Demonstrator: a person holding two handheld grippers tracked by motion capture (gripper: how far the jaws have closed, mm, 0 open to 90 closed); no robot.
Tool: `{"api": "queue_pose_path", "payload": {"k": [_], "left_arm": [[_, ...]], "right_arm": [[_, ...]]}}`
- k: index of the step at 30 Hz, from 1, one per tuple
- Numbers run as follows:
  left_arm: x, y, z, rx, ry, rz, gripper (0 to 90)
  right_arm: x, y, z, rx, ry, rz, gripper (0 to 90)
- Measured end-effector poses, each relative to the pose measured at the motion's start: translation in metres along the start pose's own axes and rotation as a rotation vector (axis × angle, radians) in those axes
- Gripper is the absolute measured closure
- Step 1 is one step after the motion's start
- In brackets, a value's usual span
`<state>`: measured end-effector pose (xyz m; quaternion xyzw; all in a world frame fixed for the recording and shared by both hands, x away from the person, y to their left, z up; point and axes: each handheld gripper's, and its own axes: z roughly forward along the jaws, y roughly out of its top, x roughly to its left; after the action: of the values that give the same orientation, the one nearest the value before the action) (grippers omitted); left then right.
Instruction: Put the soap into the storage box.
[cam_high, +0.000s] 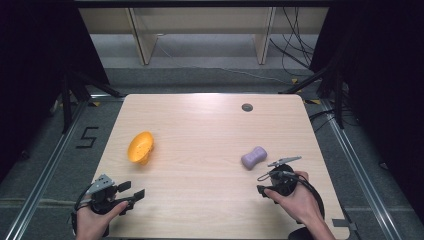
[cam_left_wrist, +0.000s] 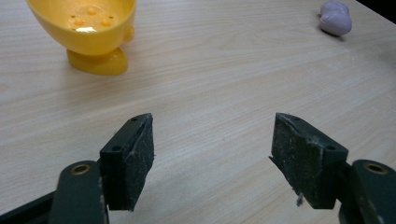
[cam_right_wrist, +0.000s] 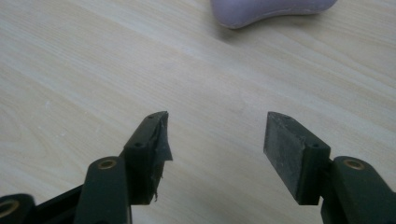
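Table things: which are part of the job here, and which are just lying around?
Part of the job:
purple bone-shaped piece, near the right gripper
yellow cup, ahead of the left gripper

Lying about:
round grey plug in the table
cables on the floor

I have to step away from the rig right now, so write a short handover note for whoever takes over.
Left gripper: open, empty, at the table's near left corner.
Right gripper: open, empty, just short of the purple bone-shaped piece.
Yellow cup: on the left half of the table, tipped, untouched.
Done: nothing picked up or moved, judging by how things lie.
Left: probably close the right gripper on the purple piece and carry it to the cup.
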<state>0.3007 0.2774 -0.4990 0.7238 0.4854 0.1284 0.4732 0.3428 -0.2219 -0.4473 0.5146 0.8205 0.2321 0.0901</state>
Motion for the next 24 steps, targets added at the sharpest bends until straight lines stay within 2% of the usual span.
{"api": "queue_pose_path", "payload": {"k": [1,2,4,5,6,7,8,9,10,11,12,13,14,15,16,17,18,19,20,21,22,23,24], "left_arm": [[0.000,0.000,0.000,0.000,0.000,0.000,29.2],[0.000,0.000,0.000,0.008,0.002,0.012,29.1],[-0.001,0.000,0.000,0.010,0.014,0.015,29.1],[-0.002,-0.001,0.000,0.009,0.005,0.008,29.0],[-0.001,-0.002,0.000,0.007,0.000,0.005,28.9],[-0.001,-0.002,0.000,0.007,0.000,0.005,28.9],[-0.001,-0.002,-0.001,0.014,0.008,0.016,28.9],[-0.001,-0.002,-0.002,0.001,-0.001,0.004,28.9],[-0.001,-0.002,-0.002,0.001,-0.001,0.004,28.9],[-0.001,-0.001,-0.003,0.008,0.012,0.012,28.8],[-0.001,-0.001,-0.003,0.008,0.012,0.012,28.8],[0.001,-0.001,-0.002,0.006,-0.006,0.012,28.6],[0.001,-0.001,-0.002,0.006,-0.006,0.012,28.6],[0.000,-0.002,-0.002,0.006,-0.004,-0.001,28.6],[0.000,-0.002,-0.002,0.007,-0.002,-0.004,28.6],[0.000,-0.002,-0.002,0.003,-0.004,0.008,28.6],[0.000,-0.002,-0.003,0.004,0.003,0.008,28.6],[-0.001,-0.001,-0.003,0.006,0.006,0.007,28.6],[-0.001,-0.002,-0.002,0.007,0.003,0.005,28.6],[-0.001,-0.001,-0.002,0.008,0.003,0.005,28.6],[-0.001,-0.001,-0.002,0.008,0.003,0.005,28.6],[-0.001,-0.001,-0.002,0.009,0.002,0.005,28.6],[-0.001,-0.001,-0.002,0.008,0.001,0.005,28.6]], "right_arm": [[0.000,0.000,0.000,0.000,0.000,0.000,40.2],[0.001,0.008,0.001,0.003,-0.021,0.035,38.2],[0.001,0.011,0.001,0.009,-0.018,0.051,37.2],[0.000,0.021,0.002,0.022,-0.027,0.077,35.5],[0.000,0.027,0.001,0.045,-0.017,0.130,35.1],[-0.003,0.033,0.002,0.059,-0.016,0.133,34.0],[-0.004,0.040,0.004,0.069,-0.015,0.174,34.0],[-0.005,0.046,0.006,0.078,-0.027,0.190,34.0],[-0.005,0.046,0.006,0.078,-0.027,0.190,34.0],[-0.009,0.061,0.012,0.089,-0.037,0.250,32.9],[-0.009,0.061,0.012,0.089,-0.037,0.250,32.9],[-0.013,0.073,0.018,0.100,-0.050,0.312,32.9],[-0.013,0.073,0.018,0.100,-0.050,0.312,32.9],[-0.013,0.084,0.025,0.109,-0.062,0.395,32.5],[-0.013,0.084,0.025,0.109,-0.062,0.395,32.5],[-0.011,0.089,0.027,0.120,-0.075,0.450,32.4],[-0.018,0.096,0.032,0.137,-0.076,0.438,31.8],[-0.018,0.096,0.032,0.137,-0.076,0.438,31.8],[-0.025,0.100,0.038,0.145,-0.067,0.451,31.1],[-0.023,0.103,0.039,0.143,-0.070,0.521,30.9],[-0.023,0.103,0.039,0.143,-0.070,0.521,30.9],[-0.024,0.106,0.041,0.127,-0.080,0.555,30.7],[-0.030,0.106,0.041,0.132,-0.084,0.501,30.7]]}}
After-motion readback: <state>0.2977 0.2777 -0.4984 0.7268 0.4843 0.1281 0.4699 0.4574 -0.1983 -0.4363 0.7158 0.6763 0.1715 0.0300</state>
